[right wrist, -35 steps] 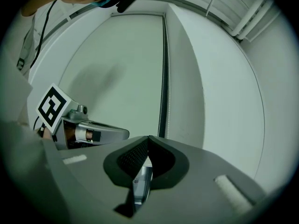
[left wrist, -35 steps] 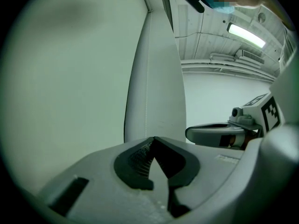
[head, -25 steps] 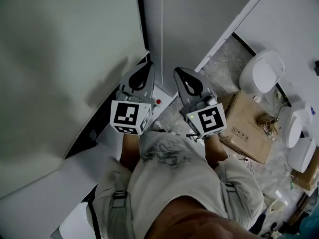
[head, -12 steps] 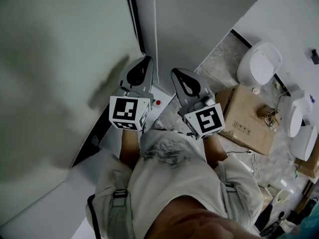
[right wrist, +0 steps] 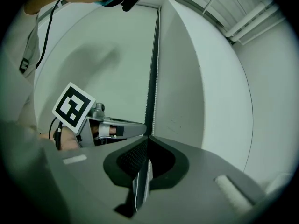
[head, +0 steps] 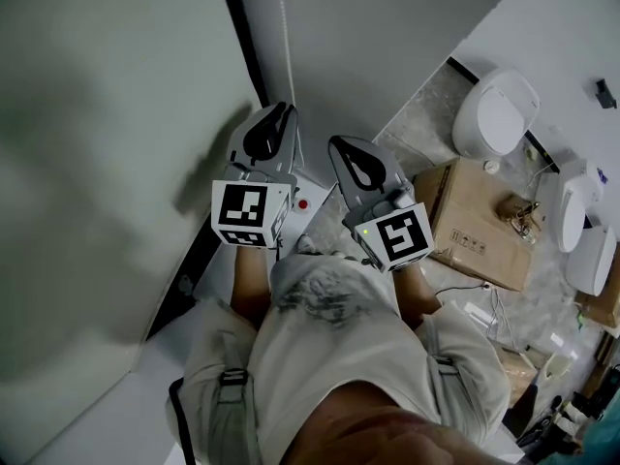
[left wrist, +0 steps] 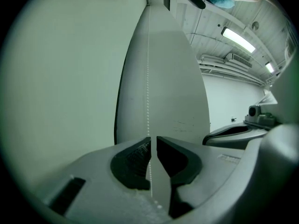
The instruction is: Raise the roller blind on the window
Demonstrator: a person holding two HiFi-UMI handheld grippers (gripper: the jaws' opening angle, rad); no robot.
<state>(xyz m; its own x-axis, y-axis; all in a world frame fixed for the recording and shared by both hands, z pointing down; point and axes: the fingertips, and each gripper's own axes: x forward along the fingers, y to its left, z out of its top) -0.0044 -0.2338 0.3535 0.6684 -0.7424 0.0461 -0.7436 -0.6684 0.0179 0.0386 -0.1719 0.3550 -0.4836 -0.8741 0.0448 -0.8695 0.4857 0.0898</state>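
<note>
the roller blind (head: 107, 143) fills the left of the head view, a pale sheet drawn down over the window. a dark frame strip (head: 242, 37) runs along its right edge. just right of that strip the bead chain (head: 283, 27) hangs in front of a grey wall panel (head: 368, 46).

the left gripper (head: 274, 119) sits nearest the blind. its jaws stand only a thin slit apart, with the chain running down through the slit and lying along the left pad – not visibly squeezed. the right gripper (head: 347, 153) is just beside it on the wall side. its jaw tips are pressed together and a line of beads shows in the hollow behind them, so it looks to be pinching the chain.

under the two grippers a small white box with a red button (head: 302, 202) sits against the wall. further right on the speckled floor (head: 431, 114) lies a cardboard box (head: 475, 226) with cables trailing beside it. a white oval fixture (head: 496, 114) stands against the far wall. the person's pale shirt (head: 329, 356) fills the bottom of the view – it hides the floor below the grippers.
</note>
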